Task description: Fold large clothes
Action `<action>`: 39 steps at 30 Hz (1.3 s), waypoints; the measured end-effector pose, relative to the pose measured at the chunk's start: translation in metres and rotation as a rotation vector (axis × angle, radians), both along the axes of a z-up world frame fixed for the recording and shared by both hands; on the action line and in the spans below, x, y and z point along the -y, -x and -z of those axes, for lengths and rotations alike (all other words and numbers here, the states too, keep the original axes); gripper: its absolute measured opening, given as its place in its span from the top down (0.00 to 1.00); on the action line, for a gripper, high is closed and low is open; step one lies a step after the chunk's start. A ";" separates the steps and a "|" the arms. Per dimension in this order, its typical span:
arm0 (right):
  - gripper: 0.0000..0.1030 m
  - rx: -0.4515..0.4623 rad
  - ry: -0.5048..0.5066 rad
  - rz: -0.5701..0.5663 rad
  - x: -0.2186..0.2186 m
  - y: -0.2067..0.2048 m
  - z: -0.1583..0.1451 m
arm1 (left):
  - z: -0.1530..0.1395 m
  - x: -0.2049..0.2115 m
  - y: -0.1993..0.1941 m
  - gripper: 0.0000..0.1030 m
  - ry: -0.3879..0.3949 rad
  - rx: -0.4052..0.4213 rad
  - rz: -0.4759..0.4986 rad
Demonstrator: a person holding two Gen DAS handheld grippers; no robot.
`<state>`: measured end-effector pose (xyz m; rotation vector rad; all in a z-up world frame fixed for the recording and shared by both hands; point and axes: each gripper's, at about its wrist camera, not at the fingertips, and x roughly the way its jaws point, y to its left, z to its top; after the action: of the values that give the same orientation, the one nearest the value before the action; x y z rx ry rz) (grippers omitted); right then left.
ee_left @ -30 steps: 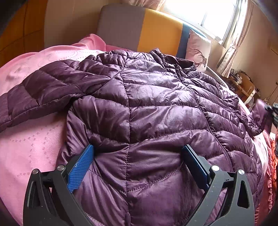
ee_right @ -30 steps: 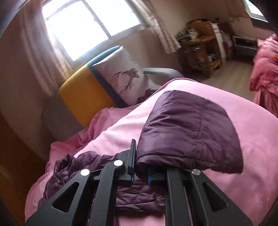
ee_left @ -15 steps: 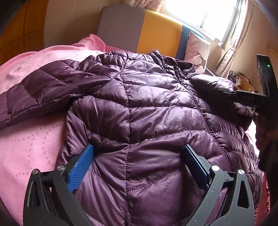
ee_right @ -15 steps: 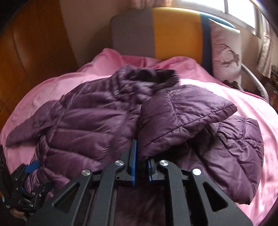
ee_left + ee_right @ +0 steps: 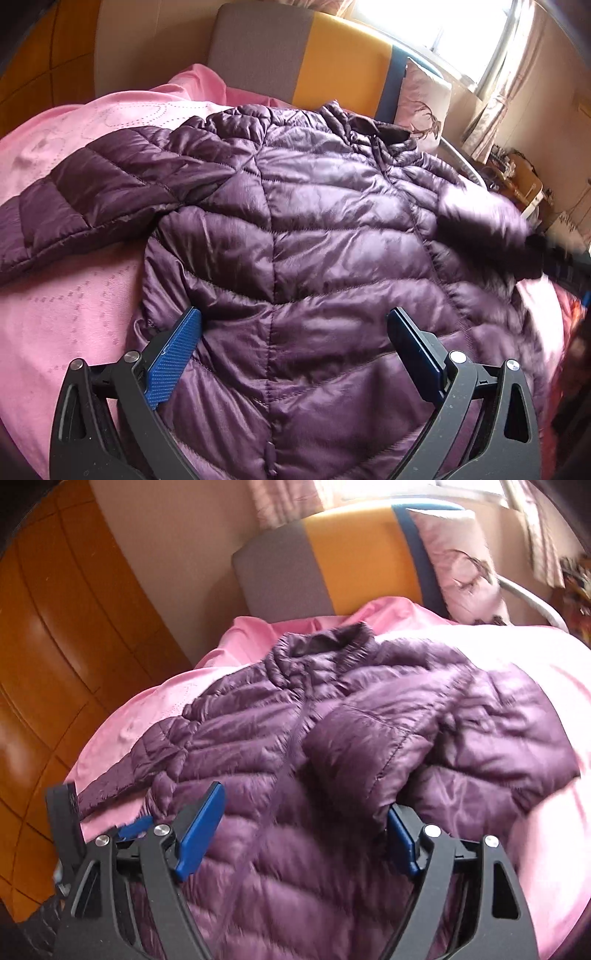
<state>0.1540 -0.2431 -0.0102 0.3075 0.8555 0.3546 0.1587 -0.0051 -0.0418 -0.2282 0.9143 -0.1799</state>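
A purple quilted puffer jacket [image 5: 295,229] lies front-up on the pink bed; it also shows in the right wrist view [image 5: 258,760]. Its left sleeve [image 5: 92,199] lies spread out to the left. Its right sleeve [image 5: 373,746] lies folded across the chest; in the left wrist view it shows blurred [image 5: 480,225]. My left gripper [image 5: 293,332] is open, its jaws wide apart over the jacket's lower body. My right gripper [image 5: 303,812] is open and empty, with the sleeve cuff just beyond its right finger [image 5: 400,834]. The left gripper's body shows at the lower left [image 5: 66,812].
The pink bedspread [image 5: 66,302] covers the bed. A grey, yellow and blue headboard [image 5: 332,62] and a deer-print pillow [image 5: 421,99] stand at the far end. A wooden wardrobe [image 5: 55,627] is on the left. Cluttered furniture [image 5: 517,181] stands at the right.
My right gripper carried the right sleeve over the jacket's chest, then opened and let it go. The left gripper has stayed in place, open.
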 end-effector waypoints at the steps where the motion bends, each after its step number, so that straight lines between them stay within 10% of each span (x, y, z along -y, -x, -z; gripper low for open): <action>1: 0.19 -0.006 -0.022 0.008 0.006 0.007 0.002 | -0.006 0.000 0.000 0.04 0.019 0.004 -0.002; 16: 0.02 -0.006 -0.121 0.001 0.027 0.058 0.025 | -0.071 0.143 -0.066 0.11 0.275 -0.127 0.414; 23: 0.02 0.082 0.082 -0.096 -0.008 0.077 0.033 | -0.050 0.246 -0.124 0.11 0.246 -0.487 0.563; 29: 0.02 0.130 0.205 -0.130 -0.031 0.081 0.047 | -0.025 0.294 -0.131 0.11 0.014 -0.551 0.561; 32: 0.02 0.153 0.230 -0.146 -0.033 0.088 0.049 | -0.016 0.313 -0.118 0.37 -0.185 -0.485 0.602; 39: 0.02 0.134 0.173 -0.151 -0.011 0.101 0.043 | -0.019 0.285 -0.102 0.82 -0.125 -0.369 0.597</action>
<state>0.0525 -0.2318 -0.0535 0.0575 0.7739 0.4330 0.2602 -0.2900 -0.0232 0.1418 1.3406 -0.6453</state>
